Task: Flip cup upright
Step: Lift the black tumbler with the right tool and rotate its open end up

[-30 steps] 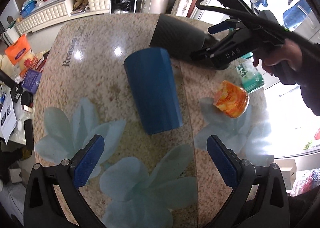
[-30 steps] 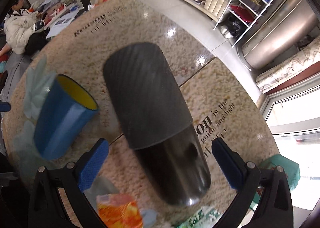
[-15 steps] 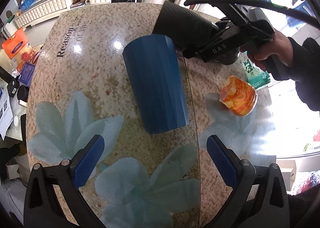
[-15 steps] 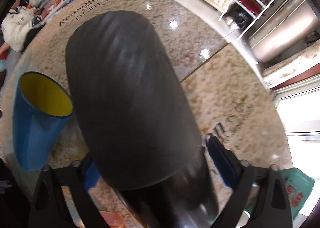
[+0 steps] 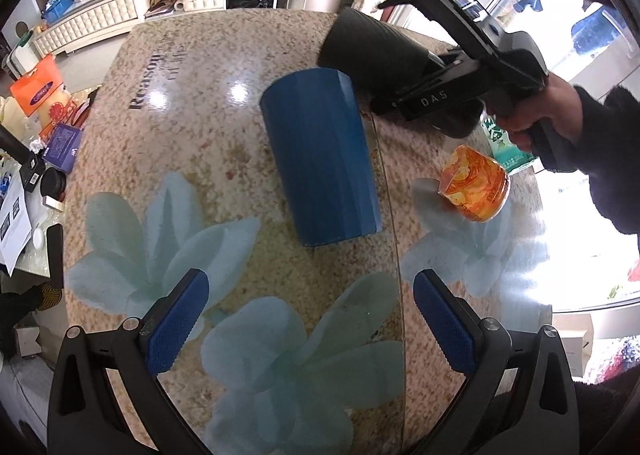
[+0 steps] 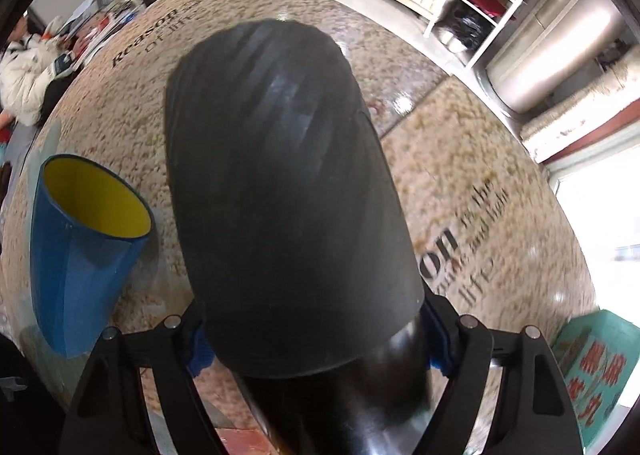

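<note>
Between right fingers (image 6: 438,339): black cup (image 6: 288,191).

The right gripper (image 6: 316,339), open a second ago, has clamped the dark ribbed tumbler (image 6: 288,191), raising its wide end toward 12 o'clock; the left gripper (image 5: 310,323) drew back slightly.

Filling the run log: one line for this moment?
right gripper: shut on black cup | left gripper: open, empty | blue cup: lying on table
</note>
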`<state>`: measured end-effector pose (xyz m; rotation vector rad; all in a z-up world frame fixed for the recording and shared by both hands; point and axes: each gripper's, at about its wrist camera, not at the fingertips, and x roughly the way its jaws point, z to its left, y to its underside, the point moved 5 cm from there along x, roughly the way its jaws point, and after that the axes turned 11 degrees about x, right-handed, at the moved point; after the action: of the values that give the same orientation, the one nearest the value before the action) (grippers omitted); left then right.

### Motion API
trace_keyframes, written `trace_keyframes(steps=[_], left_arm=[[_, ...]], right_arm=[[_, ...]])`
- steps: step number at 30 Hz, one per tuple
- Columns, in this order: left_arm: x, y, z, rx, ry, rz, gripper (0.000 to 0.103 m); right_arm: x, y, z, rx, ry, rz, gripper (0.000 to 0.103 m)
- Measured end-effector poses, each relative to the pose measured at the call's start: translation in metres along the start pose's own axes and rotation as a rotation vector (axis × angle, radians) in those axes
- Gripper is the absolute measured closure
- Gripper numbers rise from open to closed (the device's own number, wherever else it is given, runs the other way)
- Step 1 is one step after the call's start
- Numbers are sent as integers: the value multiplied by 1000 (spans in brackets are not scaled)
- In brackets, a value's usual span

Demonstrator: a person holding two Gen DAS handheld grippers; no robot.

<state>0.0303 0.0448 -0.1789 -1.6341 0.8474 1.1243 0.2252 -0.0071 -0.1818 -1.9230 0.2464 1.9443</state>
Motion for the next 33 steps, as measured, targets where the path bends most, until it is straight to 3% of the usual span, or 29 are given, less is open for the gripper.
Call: trace_keyframes(steps=[11,19,26,33], left_arm=[[-36,10,11,13,-4,-68,0],[-67,11,13,48,6,-144,0],[-78,19,12,93,9,-162,0],[-70,36,11,126,11,-123,0]], right_arm=[[-90,20,-7,120,41,-96,24],[-161,76,24,176,54,-169,24],[-143,119,46,291,21,-171,24],[-116,174,76,444,-23,-118,24]])
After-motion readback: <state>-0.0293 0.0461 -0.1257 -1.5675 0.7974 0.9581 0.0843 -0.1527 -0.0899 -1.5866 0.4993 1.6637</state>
